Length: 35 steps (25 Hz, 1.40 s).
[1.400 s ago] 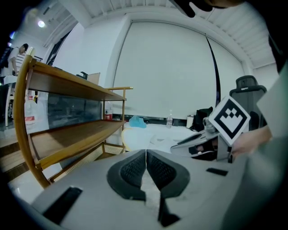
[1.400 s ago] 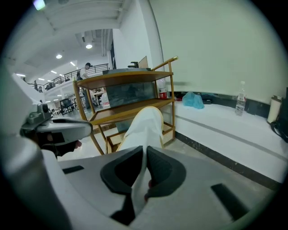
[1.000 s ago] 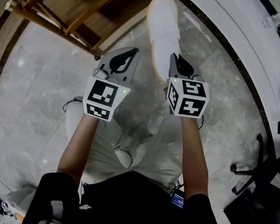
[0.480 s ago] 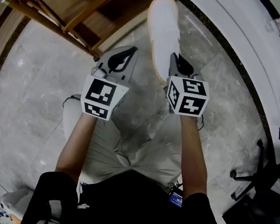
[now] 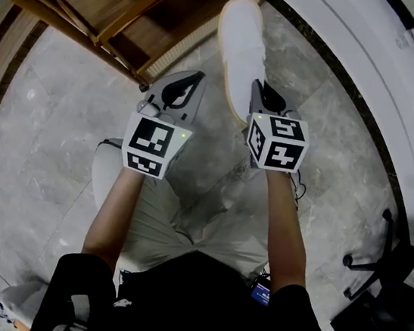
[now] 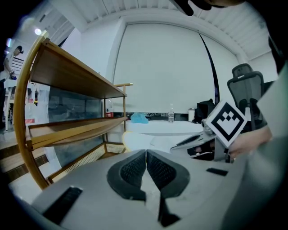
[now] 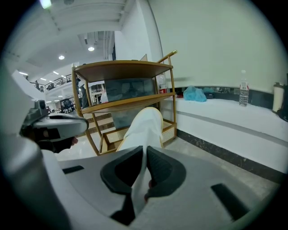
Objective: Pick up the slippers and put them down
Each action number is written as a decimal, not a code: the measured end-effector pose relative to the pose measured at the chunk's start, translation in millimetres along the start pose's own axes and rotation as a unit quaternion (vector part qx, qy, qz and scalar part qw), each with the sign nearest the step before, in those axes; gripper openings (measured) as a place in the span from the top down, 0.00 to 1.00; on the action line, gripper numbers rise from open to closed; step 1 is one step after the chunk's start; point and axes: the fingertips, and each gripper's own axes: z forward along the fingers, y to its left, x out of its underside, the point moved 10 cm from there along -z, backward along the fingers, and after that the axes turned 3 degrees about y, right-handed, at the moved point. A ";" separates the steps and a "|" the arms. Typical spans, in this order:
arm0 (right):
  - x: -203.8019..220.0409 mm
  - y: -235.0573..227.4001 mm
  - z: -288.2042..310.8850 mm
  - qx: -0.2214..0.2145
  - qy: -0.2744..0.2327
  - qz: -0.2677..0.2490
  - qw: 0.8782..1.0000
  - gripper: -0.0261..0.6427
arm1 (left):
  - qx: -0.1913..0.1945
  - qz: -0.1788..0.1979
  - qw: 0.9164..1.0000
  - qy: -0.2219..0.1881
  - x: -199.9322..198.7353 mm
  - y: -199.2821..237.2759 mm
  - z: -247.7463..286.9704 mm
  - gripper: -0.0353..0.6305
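Observation:
A white slipper (image 5: 239,43) with a cream sole edge hangs above the grey stone floor, toe pointing away from me toward the wooden shelf. My right gripper (image 5: 258,85) is shut on its heel end, and the right gripper view shows the thin white edge of the slipper (image 7: 143,128) pinched between the dark pads of the right gripper (image 7: 145,152). My left gripper (image 5: 193,79) hovers just left of the slipper, shut with nothing in it. In the left gripper view the pads of the left gripper (image 6: 146,155) meet, and the slipper's toe (image 6: 133,140) shows beyond them.
A low wooden shelf unit (image 5: 115,3) stands ahead on the left with a cane-panelled bottom tier. A white ledge with a dark skirting (image 5: 345,50) runs along the right. An office chair (image 5: 390,301) stands at the lower right. My legs are below the grippers.
Both grippers have sunk a little toward the floor. The slipper stays held in the right gripper.

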 end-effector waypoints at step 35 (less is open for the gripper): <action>74.2 -0.2 71.4 -0.003 0.132 -0.002 0.991 0.94 | 0.006 -0.029 1.000 -0.005 8.9 -2.5 6.4 0.94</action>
